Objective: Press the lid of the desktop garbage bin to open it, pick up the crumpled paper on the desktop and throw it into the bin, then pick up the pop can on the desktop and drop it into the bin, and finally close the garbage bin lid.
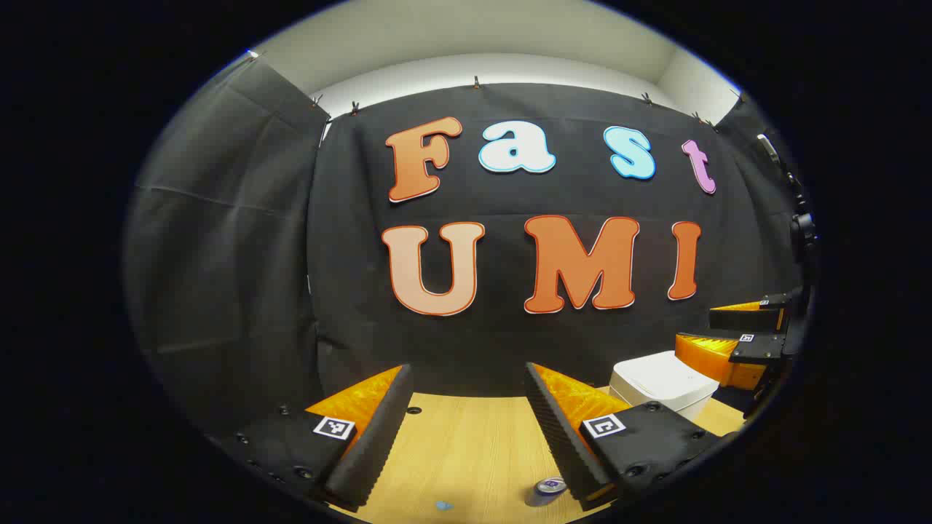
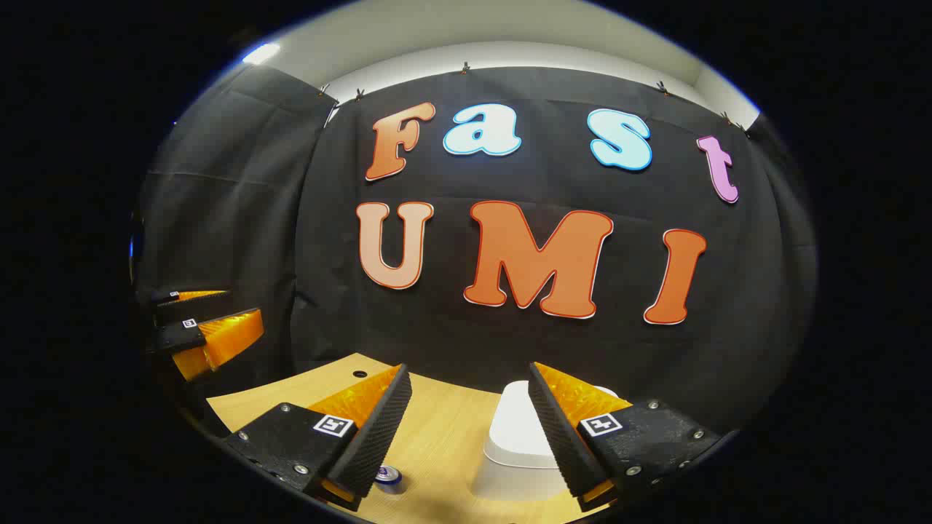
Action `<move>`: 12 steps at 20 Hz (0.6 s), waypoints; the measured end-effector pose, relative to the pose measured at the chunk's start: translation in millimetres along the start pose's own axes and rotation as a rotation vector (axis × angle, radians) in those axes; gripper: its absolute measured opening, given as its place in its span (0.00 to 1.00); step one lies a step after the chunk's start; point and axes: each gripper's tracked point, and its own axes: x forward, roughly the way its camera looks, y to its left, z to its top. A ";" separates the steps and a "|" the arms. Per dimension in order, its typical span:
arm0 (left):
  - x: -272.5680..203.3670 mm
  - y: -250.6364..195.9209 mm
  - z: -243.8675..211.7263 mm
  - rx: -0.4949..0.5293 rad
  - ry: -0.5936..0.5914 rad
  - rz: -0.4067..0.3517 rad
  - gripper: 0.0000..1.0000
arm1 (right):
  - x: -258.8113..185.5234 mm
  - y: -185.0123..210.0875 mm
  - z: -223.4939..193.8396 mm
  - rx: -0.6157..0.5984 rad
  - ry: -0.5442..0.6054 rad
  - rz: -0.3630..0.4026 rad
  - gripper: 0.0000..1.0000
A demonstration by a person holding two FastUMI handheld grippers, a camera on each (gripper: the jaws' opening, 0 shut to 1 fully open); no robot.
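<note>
Black cloth wall (image 1: pixel 240 240) clipped up behind a light wooden table (image 1: pixel 466 451); pale ceiling (image 1: pixel 466 36) above

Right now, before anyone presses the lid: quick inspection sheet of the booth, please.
Surface: light wooden desktop with a small round hole near the back edge.
Job's things: white garbage bin, lid down; pop can upright on the desktop. Crumpled paper: nothing seen.
Clutter: a small blue speck on the wood.
Grippers: left gripper open, holding nothing, above the desktop; right gripper open, holding nothing, with the bin just ahead.
Cables: nothing seen.
Surroundings: black cloth wall clipped along its top edge, pale room wall above.
</note>
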 end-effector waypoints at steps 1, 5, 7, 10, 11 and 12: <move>0.7 -1.1 0.8 0.004 0.000 0.001 1.00 | -0.1 -4.8 -0.5 -0.003 0.000 -0.004 0.98; 4.9 -9.0 2.9 0.019 -0.009 0.006 0.98 | -1.9 -25.4 -2.9 -0.016 0.010 -0.021 0.97; 7.3 -15.4 4.4 0.022 -0.014 0.003 0.98 | -1.2 -32.6 -4.9 -0.021 0.018 -0.024 0.98; 9.3 -20.3 4.6 0.028 -0.014 0.000 0.98 | -1.2 -38.1 -4.0 -0.008 0.017 -0.011 0.97; 9.9 -22.8 5.5 0.028 -0.015 -0.003 0.98 | -0.8 -39.3 -1.8 -0.001 0.011 -0.007 0.97; 8.9 -25.4 5.1 0.027 -0.014 -0.004 1.00 | -0.3 -42.6 -0.3 0.003 0.007 -0.008 0.97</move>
